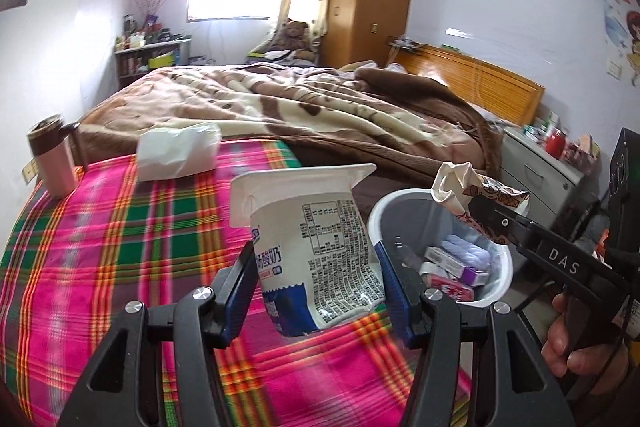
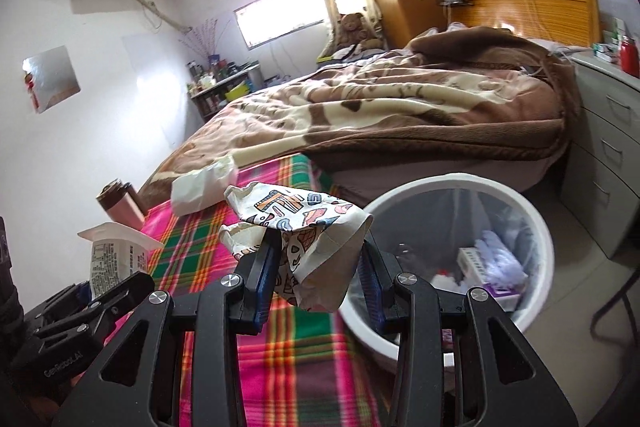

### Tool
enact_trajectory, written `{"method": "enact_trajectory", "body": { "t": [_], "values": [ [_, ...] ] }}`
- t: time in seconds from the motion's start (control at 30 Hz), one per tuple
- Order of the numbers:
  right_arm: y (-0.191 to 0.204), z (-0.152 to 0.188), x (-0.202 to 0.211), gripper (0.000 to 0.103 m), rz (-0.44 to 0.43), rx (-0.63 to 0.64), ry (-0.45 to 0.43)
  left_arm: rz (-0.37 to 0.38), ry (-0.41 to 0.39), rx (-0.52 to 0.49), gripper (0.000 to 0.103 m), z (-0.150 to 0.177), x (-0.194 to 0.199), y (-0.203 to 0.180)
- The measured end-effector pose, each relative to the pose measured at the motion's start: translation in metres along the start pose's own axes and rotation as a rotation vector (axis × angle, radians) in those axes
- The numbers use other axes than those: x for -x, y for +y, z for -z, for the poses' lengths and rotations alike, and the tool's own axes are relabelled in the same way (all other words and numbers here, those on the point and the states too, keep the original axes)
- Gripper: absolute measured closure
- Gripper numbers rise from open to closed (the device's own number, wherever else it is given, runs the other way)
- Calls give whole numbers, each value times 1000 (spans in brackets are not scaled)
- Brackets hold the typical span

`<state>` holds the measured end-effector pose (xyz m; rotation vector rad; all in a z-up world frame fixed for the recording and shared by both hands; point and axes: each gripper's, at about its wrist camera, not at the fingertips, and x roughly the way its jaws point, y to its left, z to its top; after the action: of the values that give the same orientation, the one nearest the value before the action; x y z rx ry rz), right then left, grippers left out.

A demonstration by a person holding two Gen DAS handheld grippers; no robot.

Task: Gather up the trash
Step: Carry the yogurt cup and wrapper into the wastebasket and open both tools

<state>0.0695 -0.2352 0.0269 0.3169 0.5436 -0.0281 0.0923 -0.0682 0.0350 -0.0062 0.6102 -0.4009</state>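
Note:
My left gripper (image 1: 316, 267) is shut on a white yogurt cup (image 1: 316, 247) with blue print, held above the plaid bedcover. The same cup (image 2: 116, 259) shows at the left of the right wrist view. My right gripper (image 2: 316, 267) is shut on a crumpled printed wrapper (image 2: 304, 227), close to the rim of a white trash bin (image 2: 460, 187). In the left wrist view that wrapper (image 1: 464, 187) hangs over the bin (image 1: 384, 211), which holds several bits of rubbish. A white tissue pack (image 1: 178, 153) lies on the bed behind.
A pink and brown tumbler (image 1: 50, 159) stands at the bed's left edge. A rumpled brown blanket (image 1: 320, 115) covers the far part of the bed. A grey drawer unit (image 2: 608, 147) stands right of the bin. A person's hand (image 1: 576, 343) holds the right gripper's handle.

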Motion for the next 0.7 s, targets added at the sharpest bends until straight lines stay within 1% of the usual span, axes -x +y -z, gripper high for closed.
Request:
{"method": "enact_trajectory", "body": {
  "t": [0.23, 0.43, 0.53, 0.7],
  "values": [
    [-29, -3, 11, 64, 94, -32, -34, 48, 2, -59, 43, -4, -12, -35],
    [-50, -5, 16, 64, 147, -65, -43, 80, 11, -102, 43, -8, -25, -62],
    [-59, -5, 16, 64, 169, -78, -41, 91, 11, -126, 43, -10, -32, -74],
    [-73, -3, 12, 64, 201, -92, -19, 118, 34, -141, 43, -14, -47, -89]
  ]
}}
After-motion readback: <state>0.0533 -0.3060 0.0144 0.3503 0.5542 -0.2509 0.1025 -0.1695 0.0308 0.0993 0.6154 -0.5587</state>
